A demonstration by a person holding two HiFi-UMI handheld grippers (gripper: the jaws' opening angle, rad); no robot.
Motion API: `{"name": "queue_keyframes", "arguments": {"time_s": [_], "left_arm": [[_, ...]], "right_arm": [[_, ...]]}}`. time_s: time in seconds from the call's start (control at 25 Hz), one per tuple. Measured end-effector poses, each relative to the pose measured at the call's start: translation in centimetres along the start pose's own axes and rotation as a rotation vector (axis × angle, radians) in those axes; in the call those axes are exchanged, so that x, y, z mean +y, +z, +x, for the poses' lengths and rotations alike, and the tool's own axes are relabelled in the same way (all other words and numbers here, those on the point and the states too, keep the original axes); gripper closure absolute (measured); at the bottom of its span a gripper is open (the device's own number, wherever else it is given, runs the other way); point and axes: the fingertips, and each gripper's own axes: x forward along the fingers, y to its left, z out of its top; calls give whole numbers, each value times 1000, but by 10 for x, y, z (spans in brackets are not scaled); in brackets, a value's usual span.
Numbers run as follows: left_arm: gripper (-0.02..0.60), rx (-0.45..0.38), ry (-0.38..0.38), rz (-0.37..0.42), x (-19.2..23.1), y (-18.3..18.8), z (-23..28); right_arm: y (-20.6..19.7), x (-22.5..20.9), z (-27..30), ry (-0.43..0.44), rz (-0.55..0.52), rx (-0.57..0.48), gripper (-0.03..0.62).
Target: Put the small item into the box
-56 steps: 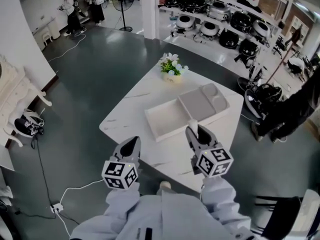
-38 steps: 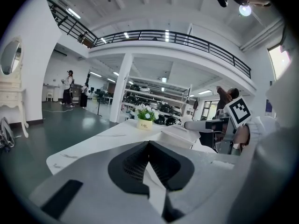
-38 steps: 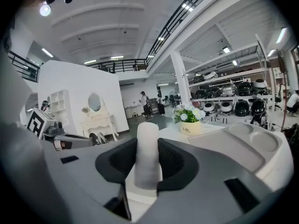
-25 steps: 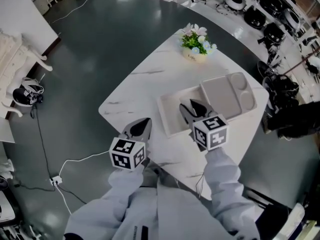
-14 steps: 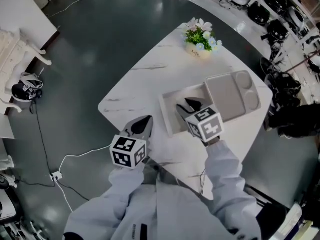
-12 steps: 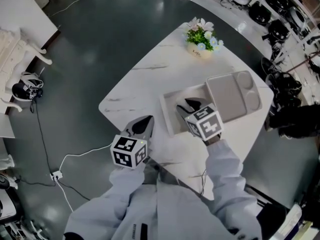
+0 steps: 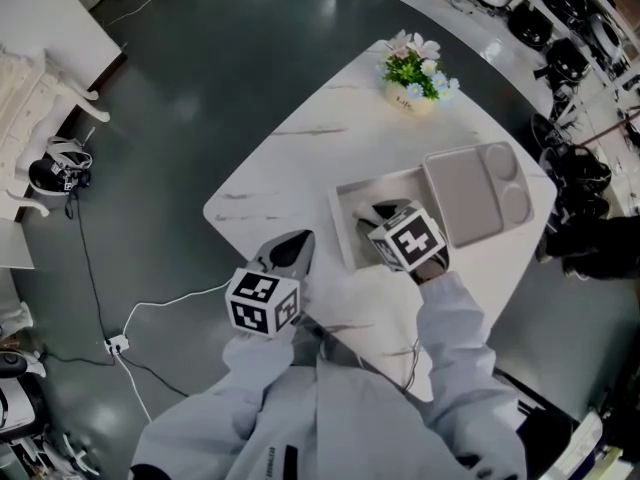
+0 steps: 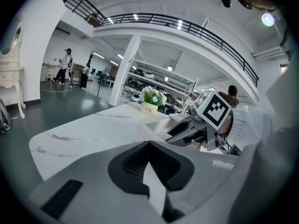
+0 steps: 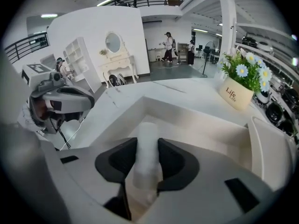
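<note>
Pinching the small item upright between my right gripper's pads, I held it above the box, long axis toward twelve o'clock; my left gripper, jaws together and empty, sat farther off at eight o'clock.

Head view: right gripper hides small item, pt of box.

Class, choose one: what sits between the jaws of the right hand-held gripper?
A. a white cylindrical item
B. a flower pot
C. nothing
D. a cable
A: the right hand-held gripper is shut on a small white cylindrical item, held over the open box.
</note>
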Motion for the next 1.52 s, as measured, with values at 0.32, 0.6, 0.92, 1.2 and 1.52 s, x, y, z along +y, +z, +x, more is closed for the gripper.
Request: {"name": "queue_keyframes", "arguments": {"time_s": [0.32, 0.6, 0.92, 1.2, 1.52], "left_arm": [[583, -2, 9, -10, 4, 4, -1], [583, -8, 20, -15, 5, 3, -4], [583, -16, 20, 1, 2, 5, -4], [583, -32, 3, 11, -3, 9, -8], [583, -71, -30, 42, -20, 29, -19]], "right_arm": [[4, -4, 3, 1, -9, 31, 464], [2, 1, 5, 25, 10, 42, 445], [7, -5, 2, 4, 48, 7, 379], [11, -7, -17, -13, 49, -81, 490], [23, 0, -53, -41, 75, -224, 577]]}}
